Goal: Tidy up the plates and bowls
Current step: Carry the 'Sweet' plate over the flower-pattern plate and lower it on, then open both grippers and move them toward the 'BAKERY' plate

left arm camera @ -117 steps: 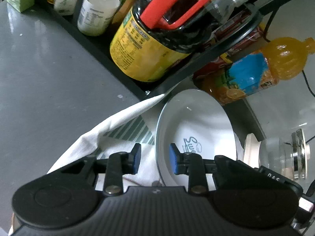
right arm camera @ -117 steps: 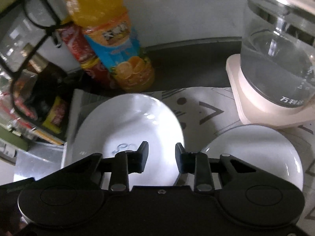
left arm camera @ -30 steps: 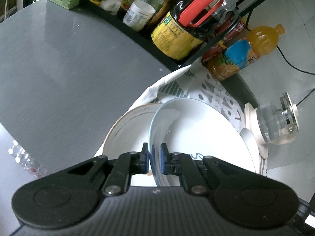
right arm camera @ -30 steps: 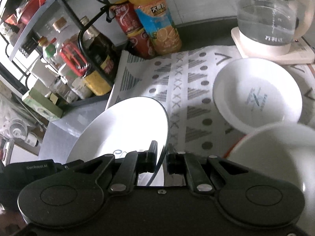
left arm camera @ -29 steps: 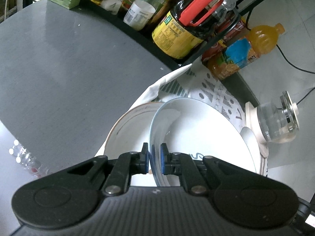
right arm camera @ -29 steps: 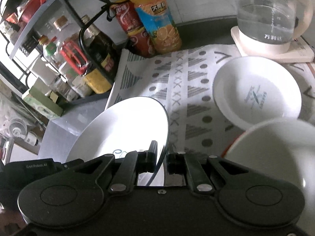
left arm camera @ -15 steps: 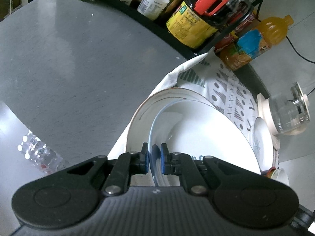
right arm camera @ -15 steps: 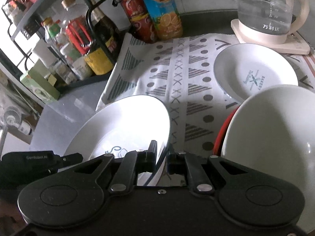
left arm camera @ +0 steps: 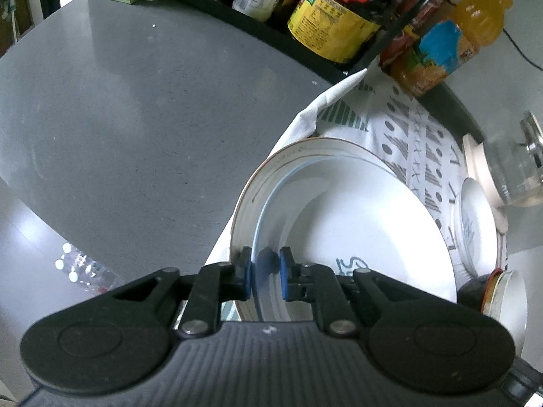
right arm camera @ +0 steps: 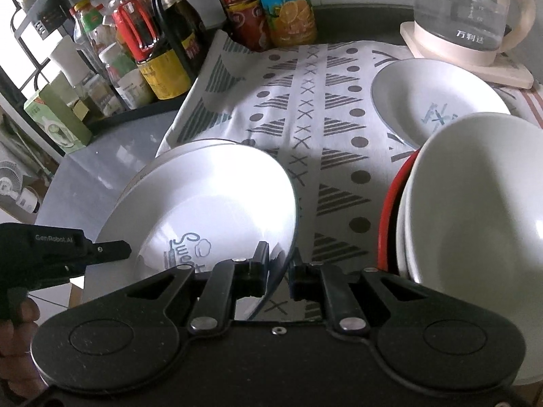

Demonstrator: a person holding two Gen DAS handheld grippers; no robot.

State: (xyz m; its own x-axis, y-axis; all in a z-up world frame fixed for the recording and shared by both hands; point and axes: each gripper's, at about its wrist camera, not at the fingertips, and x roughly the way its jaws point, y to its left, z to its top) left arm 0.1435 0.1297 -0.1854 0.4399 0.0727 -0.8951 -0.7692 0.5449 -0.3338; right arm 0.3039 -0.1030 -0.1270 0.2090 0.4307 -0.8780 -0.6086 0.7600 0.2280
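Left wrist view: the left gripper [left arm camera: 265,273] has just been opening, its pads flanking the white plate's [left arm camera: 366,224] rim at 6 o'clock; the plate lies on a gold-rimmed plate [left arm camera: 271,173].

Right wrist view: the right gripper [right arm camera: 279,271] has likewise just been opening and straddles the same plate's [right arm camera: 217,196] edge; stacked bowls [right arm camera: 475,196] sit at 3 o'clock.

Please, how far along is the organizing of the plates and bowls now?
Done: the white bowls sit nested in a red-rimmed bowl. In hand: the Sweet plate lies on the gold-rimmed plate; the left gripper and right gripper have just been opening, with its rim between their loosened jaws. Left: the small plate near the kettle lies alone on the cloth, probably to be stacked next.
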